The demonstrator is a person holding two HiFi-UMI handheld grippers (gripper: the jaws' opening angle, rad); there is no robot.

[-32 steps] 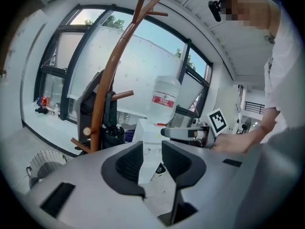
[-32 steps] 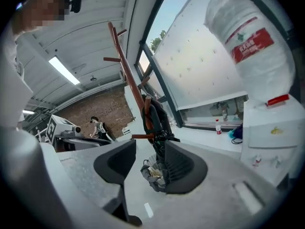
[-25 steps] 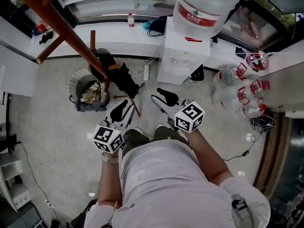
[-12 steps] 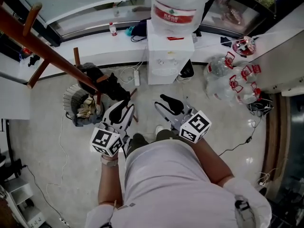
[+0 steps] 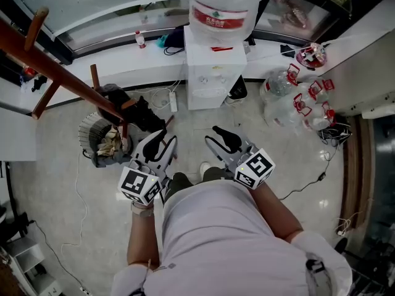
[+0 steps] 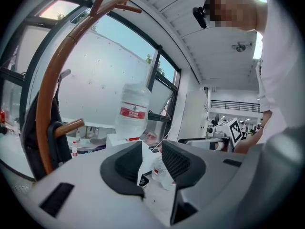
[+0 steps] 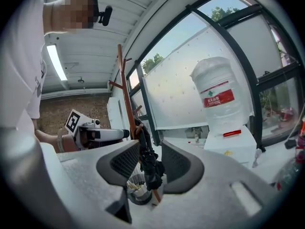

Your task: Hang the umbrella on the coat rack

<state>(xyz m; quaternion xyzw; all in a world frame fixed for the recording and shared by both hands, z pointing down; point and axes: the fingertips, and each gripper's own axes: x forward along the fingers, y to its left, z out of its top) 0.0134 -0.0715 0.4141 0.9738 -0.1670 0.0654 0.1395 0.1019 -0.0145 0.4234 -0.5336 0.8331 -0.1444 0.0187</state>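
**Head view.** The only print in sight is sitting on the big bottle [image 5: 223,2] on top of the dispenser [image 5: 210,73]. It is a red label [image 5: 216,17] with white writing, too small to read. Each gripper is carrying one cube [image 5: 139,185] of black-and-white square markers. The left gripper [image 5: 162,139] and right gripper [image 5: 217,137] are pointing away from the person side by side, jaws drawn nearly together and holding nothing.

One brown wooden rack [image 5: 62,69] is slanting off ahead and left of the left gripper. One umbrella [image 5: 141,111], black and folded into a bunched bundle, is hanging against its pole just ahead of that gripper's tips. One basket [image 5: 92,134] is standing left of those tips. Empty bottles [image 5: 281,100] with red handles are clustering ahead and right of the right gripper, overlapping too much to count. One small bottle [image 5: 141,39] with a red cap is standing on the ledge far ahead.

**Left gripper view.** The left gripper [image 6: 152,149] is showing only a narrow slit between its jaws, with nothing in it. The rack [image 6: 45,123] is curving up left of the jaws, and the umbrella [image 6: 29,128] is draping dark around it by a peg. The bottle [image 6: 133,111] is standing straight ahead, its label unreadable.

**Right gripper view.** The right gripper [image 7: 151,151] is likewise closed to a slit and empty. Through the slit, well beyond the tips, the umbrella [image 7: 150,168] is showing as crumpled black folds hanging down beside the rack [image 7: 126,94], above the basket [image 7: 136,192]. The bottle [image 7: 217,97] and dispenser [image 7: 233,147] are standing right of the jaws, and the label's white characters are blurring.
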